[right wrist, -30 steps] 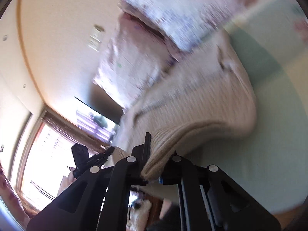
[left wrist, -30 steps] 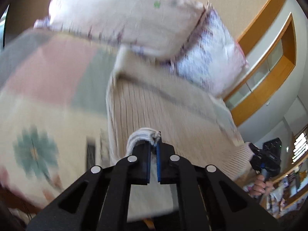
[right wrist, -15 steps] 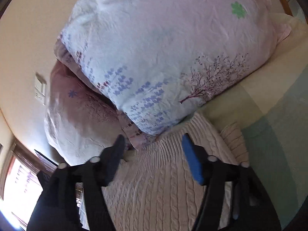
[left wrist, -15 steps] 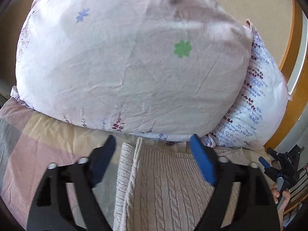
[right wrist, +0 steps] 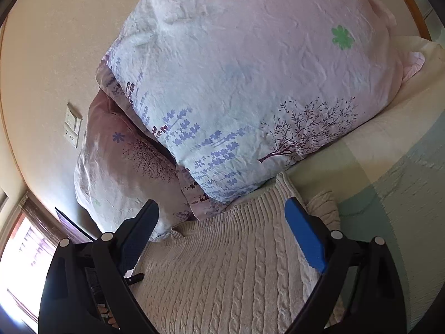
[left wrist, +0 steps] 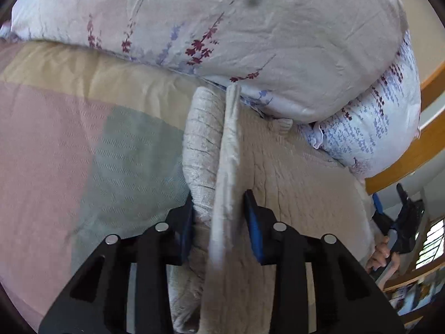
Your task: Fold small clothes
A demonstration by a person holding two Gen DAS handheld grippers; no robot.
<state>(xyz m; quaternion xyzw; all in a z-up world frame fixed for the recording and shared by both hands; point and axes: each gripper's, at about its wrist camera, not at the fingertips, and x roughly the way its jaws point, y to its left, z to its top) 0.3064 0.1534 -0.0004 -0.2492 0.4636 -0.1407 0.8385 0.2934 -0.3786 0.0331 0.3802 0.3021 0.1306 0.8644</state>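
Observation:
A cream cable-knit sweater lies on the bed, its top edge against the pillows; it also shows in the right wrist view. My left gripper is partly open, its jaws on either side of the sweater's raised left side fold, not clamped. My right gripper is wide open and empty, hovering over the sweater's upper part, its blue pad near the folded sleeve. The right gripper also shows at the far right of the left wrist view.
Two floral pillows are stacked against the beige wall behind the sweater. A pastel patchwork bedspread covers the bed. A wooden frame runs at the right. A wall switch is at the left.
A second ago both grippers were shut on the sweater's edge and carried it toward the pillows. They opened and let it go. The left gripper has since dropped down around the side fold.

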